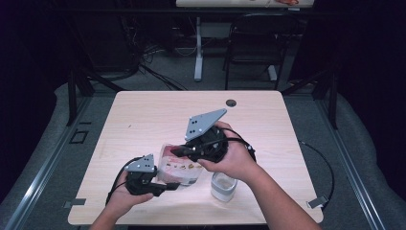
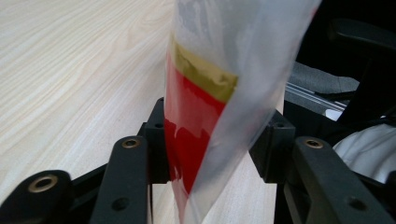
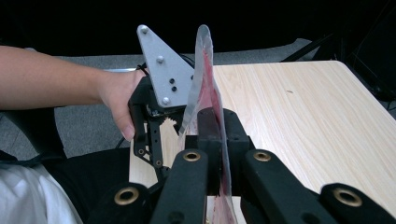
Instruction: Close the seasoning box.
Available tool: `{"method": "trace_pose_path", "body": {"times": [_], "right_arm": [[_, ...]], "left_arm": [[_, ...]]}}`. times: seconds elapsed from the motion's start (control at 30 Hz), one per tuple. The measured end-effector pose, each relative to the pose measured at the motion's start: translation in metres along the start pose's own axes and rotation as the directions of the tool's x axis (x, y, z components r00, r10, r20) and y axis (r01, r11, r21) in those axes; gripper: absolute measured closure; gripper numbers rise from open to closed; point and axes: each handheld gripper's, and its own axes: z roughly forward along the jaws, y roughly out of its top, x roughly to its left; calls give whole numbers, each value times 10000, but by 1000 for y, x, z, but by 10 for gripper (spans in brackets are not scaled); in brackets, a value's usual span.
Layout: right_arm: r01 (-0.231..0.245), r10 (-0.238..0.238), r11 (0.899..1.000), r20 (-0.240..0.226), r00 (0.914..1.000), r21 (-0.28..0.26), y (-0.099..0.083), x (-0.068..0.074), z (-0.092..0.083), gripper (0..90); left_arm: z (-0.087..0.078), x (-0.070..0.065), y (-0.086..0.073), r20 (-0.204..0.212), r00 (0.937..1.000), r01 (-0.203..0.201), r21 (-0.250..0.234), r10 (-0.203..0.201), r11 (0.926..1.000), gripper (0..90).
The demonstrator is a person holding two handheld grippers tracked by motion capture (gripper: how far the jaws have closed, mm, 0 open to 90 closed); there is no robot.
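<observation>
Clamping the top edge of the clear plastic bag [image 3: 205, 88] between its closed jaws, the right gripper [image 1: 184, 151] keeps it raised just above the table [image 1: 143, 115]. The left gripper [image 1: 165, 186] is set around the bag's lower corner, pads apparently not yet pressing, so a second hold can be taken. A small clear container [image 1: 223, 186] is left nearby.

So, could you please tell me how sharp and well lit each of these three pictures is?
High view: table evenly lit, surroundings nearly black, slightly soft. Left gripper view: the plastic bag is close and blurred, with glare on its red part. Right gripper view: the bag's edge and the table are fairly sharp, the background dark.
</observation>
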Motion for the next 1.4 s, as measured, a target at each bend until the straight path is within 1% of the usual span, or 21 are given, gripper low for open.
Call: {"method": "trace_pose_path", "body": {"times": [0.07, 0.23, 0.53, 0.77, 0.83, 0.87, 0.9, 1.0, 1.03, 1.2, 1.23, 1.3, 1.33, 1.4], "right_arm": [[-57, 57, 10000, -19, 10000, 34, -1, -1, -1, 889], [-133, 133, 9999, -11, 9999, 52, -3, -3, -3, 888], [-121, 121, 9999, -8, 9999, 22, -3, -3, -4, 869], [-273, 273, 9996, -85, 9996, 28, -4, -2, -6, 827], [-310, 310, 9995, -42, 9995, 36, -5, -3, -7, 806], [-357, 357, 9994, 2, 9994, -21, -6, -4, -8, 796], [-388, 388, 9992, 24, 9992, -19, -7, -4, -9, 787], [-429, 429, 9991, 106, 9990, -25, -9, -6, -13, 778], [-417, 417, 9991, 198, 9989, 21, -10, -6, -14, 766], [-537, 545, 9984, 467, 9974, -175, -18, -8, -25, 728], [-582, 592, 9981, 478, 9971, -219, -19, -8, -27, 727], [-592, 605, 9979, 548, 9967, -244, -23, -8, -29, 730], [-552, 561, 9983, 575, 9968, -178, -24, -8, -31, 733], [-562, 573, 9982, 648, 9963, -184, -29, -7, -32, 735]], "left_arm": [[-1, 0, 0, -63, 10000, 14, -112, -15, 9999, 599], [-3, 0, 0, -126, 9999, 19, -132, -21, 9999, 631], [-6, 0, -1, -22, 9999, 99, -131, -100, 9999, 648], [-7, 0, -3, 211, 9997, 79, -27, -78, 10000, 656], [-8, 1, -3, 270, 9996, 113, 15, -114, 9999, 657], [-8, 0, -3, 235, 9997, 107, 24, -108, 9999, 658], [-8, 1, -3, 317, 9994, 154, -8, -153, 9999, 658], [-10, 1, -4, 269, 9994, 209, -16, -209, 9998, 659], [-10, 2, -4, 245, 9993, 297, -47, -295, 9995, 659], [-14, 2, -6, 137, 9996, 253, 169, -255, 9995, 659], [-15, 2, -6, 118, 9994, 313, 204, -315, 9993, 659], [-16, 1, -7, 54, 9995, 303, 302, -305, 9991, 660], [-17, 2, -8, 107, 9994, 325, 353, -329, 9988, 660], [-17, 2, -9, 64, 9994, 333, 455, -337, 9984, 660]]}}
